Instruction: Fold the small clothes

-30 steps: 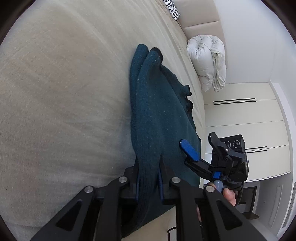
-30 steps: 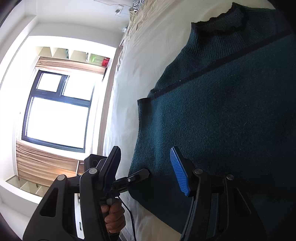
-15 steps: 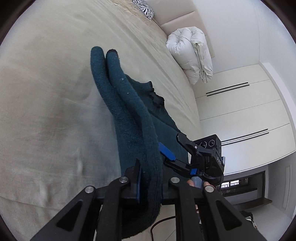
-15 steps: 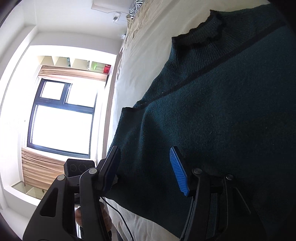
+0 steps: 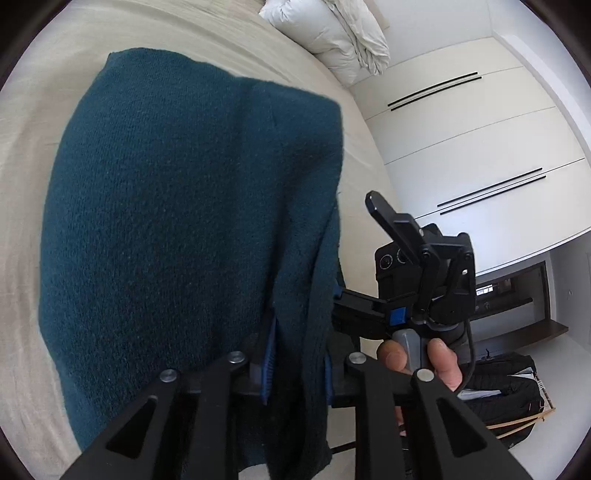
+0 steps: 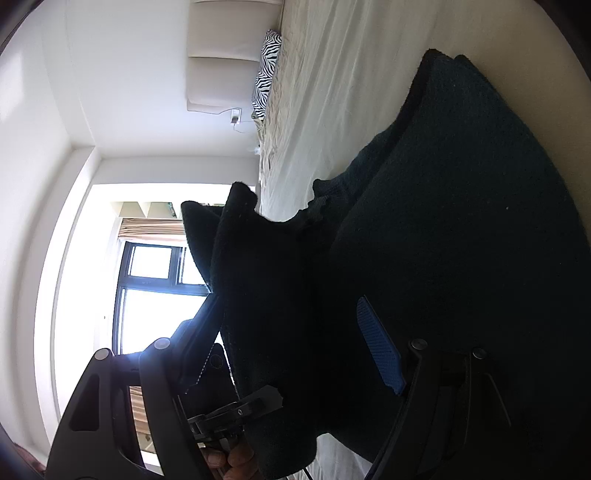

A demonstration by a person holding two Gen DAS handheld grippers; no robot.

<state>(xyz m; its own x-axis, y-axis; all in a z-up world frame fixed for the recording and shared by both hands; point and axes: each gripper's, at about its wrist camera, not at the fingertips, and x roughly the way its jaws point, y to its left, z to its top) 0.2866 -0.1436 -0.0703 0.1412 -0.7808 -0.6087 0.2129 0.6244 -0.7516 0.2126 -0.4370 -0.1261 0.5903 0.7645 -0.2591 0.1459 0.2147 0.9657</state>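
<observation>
A dark teal knitted sweater (image 5: 177, 221) lies folded over on the beige bed (image 5: 33, 140), one thick fold of it running down between the blue pads of the left gripper (image 5: 297, 363). Those jaws have just been opening a little, yet the cloth fills the gap and the pads look pressed on it. The right gripper (image 6: 295, 332) stands with its jaws spread wide, having just been opening further; sweater cloth bulges between them, and the blue pad (image 6: 378, 350) sits clear of it. A white duvet (image 5: 332, 33) and a zebra-striped pillow (image 6: 267, 70) lie at the bed's far end.
</observation>
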